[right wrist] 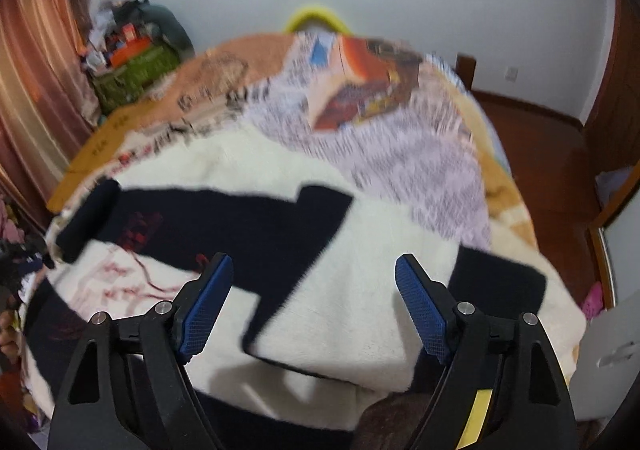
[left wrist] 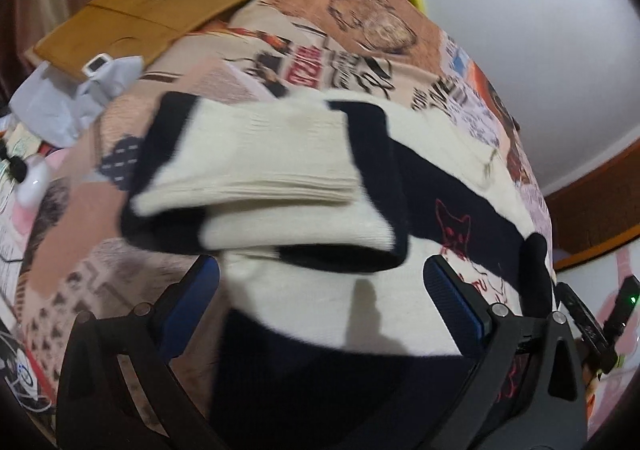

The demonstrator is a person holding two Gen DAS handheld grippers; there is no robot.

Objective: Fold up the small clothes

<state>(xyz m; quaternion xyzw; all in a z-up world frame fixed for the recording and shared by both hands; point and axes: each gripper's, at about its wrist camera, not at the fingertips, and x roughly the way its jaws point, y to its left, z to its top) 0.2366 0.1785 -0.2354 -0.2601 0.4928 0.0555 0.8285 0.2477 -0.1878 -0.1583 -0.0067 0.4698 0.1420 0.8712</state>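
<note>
1. The left gripper [left wrist: 320, 282] points steeply down at a cream and black knitted sweater with a red line-drawn animal figure [left wrist: 460, 226], which lies spread on a bed covered by a patterned blanket printed with text and pictures [left wrist: 360, 30].
2. Its jaws stand wide apart, the blue ribbed pads [left wrist: 456, 302] flanking the cloth without pressing on it; nothing is gripped.
3. Just beyond the left pads, a cream ribbed sleeve with black trim [left wrist: 260, 154] lies folded across the sweater's body, in layers; the picture is blurred there.
4. The right gripper [right wrist: 314, 306] also points down at the same sweater [right wrist: 360, 310], above a cream panel crossed by a black band.
5. Its jaws are well apart too, a little narrower than the left pair; the blue pads [right wrist: 424, 314] hang over the knit with bare cloth between them, and I cannot tell whether the tips touch it. Nothing is held.
6. A black cuff [right wrist: 86, 218] lies at the left edge of the sweater in the right wrist view.
7. At the far left of the bed lies a flat tan wooden board with flower-shaped cut-outs [left wrist: 152, 18], and beside it a crumpled pale grey bag [left wrist: 76, 98].
</note>
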